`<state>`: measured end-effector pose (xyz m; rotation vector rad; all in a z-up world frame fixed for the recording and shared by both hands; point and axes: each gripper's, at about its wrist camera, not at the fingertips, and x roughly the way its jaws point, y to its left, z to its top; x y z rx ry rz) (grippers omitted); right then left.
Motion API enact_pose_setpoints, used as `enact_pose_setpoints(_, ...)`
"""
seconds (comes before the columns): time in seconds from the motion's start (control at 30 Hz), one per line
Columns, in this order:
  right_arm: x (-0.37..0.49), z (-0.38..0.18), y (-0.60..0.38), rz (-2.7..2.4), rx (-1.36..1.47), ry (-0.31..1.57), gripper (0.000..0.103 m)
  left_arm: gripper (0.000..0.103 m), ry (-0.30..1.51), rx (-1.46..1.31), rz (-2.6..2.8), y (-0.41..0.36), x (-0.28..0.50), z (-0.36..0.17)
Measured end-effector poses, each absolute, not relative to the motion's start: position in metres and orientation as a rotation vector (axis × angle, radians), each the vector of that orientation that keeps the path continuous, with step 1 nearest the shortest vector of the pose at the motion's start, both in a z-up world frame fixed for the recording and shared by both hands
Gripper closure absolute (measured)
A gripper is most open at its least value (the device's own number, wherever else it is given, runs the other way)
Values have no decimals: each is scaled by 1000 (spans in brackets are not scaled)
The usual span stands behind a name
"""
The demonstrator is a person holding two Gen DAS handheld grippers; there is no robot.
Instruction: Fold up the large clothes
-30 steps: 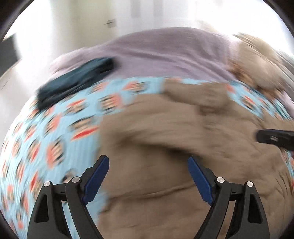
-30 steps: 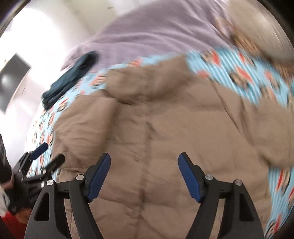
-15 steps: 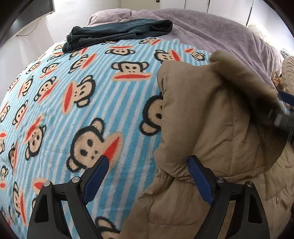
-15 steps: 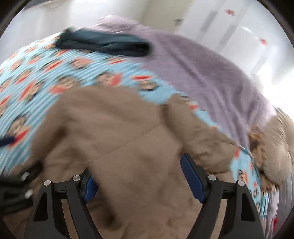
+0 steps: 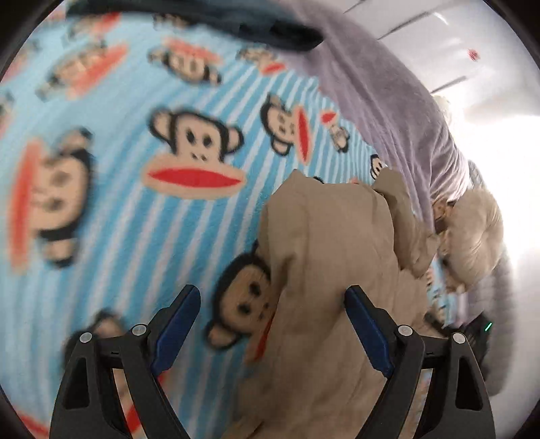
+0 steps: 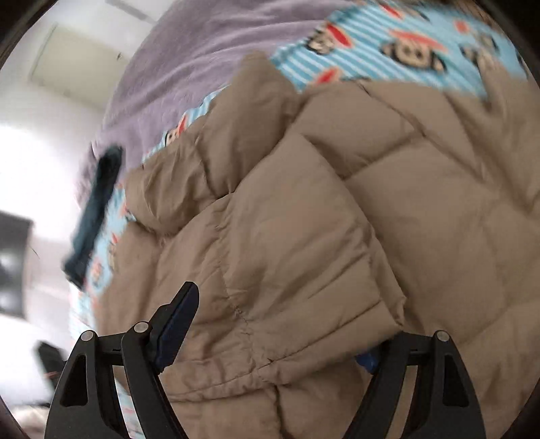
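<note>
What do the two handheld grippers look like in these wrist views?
Both match. The left gripper has black plastic arms with triangular cut-outs, silver pivot screws and flat blue pads on its jaws. The right gripper is built the same; one blue pad is mostly hidden behind tan fabric. No cables, sleeves or hands show.

Both tilt steeply downward — the left gripper (image 5: 271,324) with jaws spread wide, the right gripper (image 6: 280,324) closing its jaws.

Jacket (image 6: 337,209) on blanket (image 5: 135,219), jeans (image 5: 270,30) behind, pillow (image 5: 472,233) to right.
</note>
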<state>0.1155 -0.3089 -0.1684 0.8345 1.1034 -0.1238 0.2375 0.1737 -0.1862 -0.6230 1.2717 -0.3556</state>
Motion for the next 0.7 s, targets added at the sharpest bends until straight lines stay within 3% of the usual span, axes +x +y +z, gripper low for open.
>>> enact_pose_setpoints(0.03,115,-171,-310,-116,866,1101,31,17,1269,-646,-365,169,243,-189)
enact_pose_setpoints(0.07,115,-174,-311,-102,895,1105,48,47,1252,-642,-377,164,244,-186)
enact_pose_setpoints(0.1,119,-177,-311,-83,913,1120,76,81,1249,-637,-409,158,244,-183)
enact_pose_setpoints(0.13,122,-179,-311,-74,916,1138,93,81,1248,-612,-412,152,245,-179)
enact_pose_setpoints(0.3,111,-177,-299,-48,892,1142,94,81,1183,-267,-327,132,237,-161)
enact_pose_setpoints(0.43,97,-196,-283,-64,865,1175,94,76,1207,-237,-242,138,248,-180)
enact_pose_setpoints(0.57,112,-193,-277,-91,776,1158,94,76,1164,-152,-168,132,243,-167)
enact_pose_setpoints(0.7,117,-165,-285,-127,619,1155,55,76,1105,-103,-153,139,230,-138)
